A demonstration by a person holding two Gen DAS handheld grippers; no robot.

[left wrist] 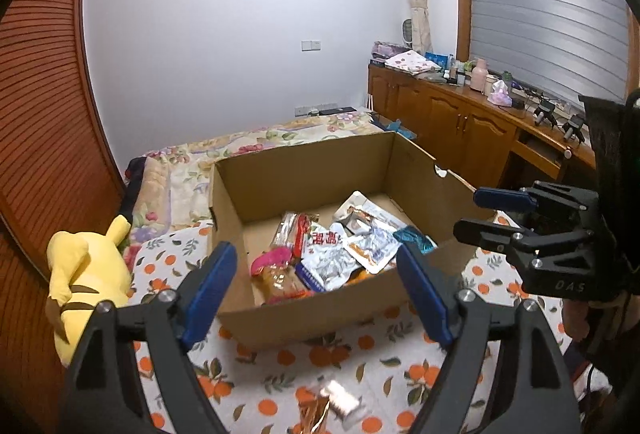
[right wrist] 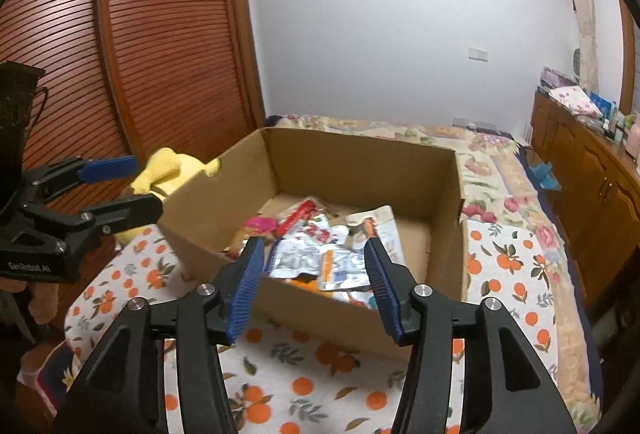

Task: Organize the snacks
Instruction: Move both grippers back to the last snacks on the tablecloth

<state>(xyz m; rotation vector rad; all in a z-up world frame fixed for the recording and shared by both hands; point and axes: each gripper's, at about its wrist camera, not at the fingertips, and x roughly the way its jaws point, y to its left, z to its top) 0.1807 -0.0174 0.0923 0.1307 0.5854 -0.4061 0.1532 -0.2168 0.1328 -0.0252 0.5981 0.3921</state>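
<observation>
At far left I see a yellow plush toy (left wrist: pixel 86 274) beside the open brown cardboard box (left wrist: pixel 304 170) on the orange-print bed sheet (left wrist: pixel 280 366). My left gripper (left wrist: pixel 316 290) is released, empty. Foil snack packets (left wrist: pixel 340 246) lie flat, jumbled, in the box. My right gripper (right wrist: pixel 316 282) is released, empty.

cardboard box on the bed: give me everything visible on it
The cardboard box is plain brown corrugated board, rectangular, open-topped with no lid in view, and has a small cut-out hole near the rim of each side wall. It sits upright on the orange-print sheet of the bed. Inside, snack packets lie in a loose overlapping pile toward the near wall; the far half of the floor is bare. Both the left gripper and the right gripper are open, short of it, touching nothing.
</observation>
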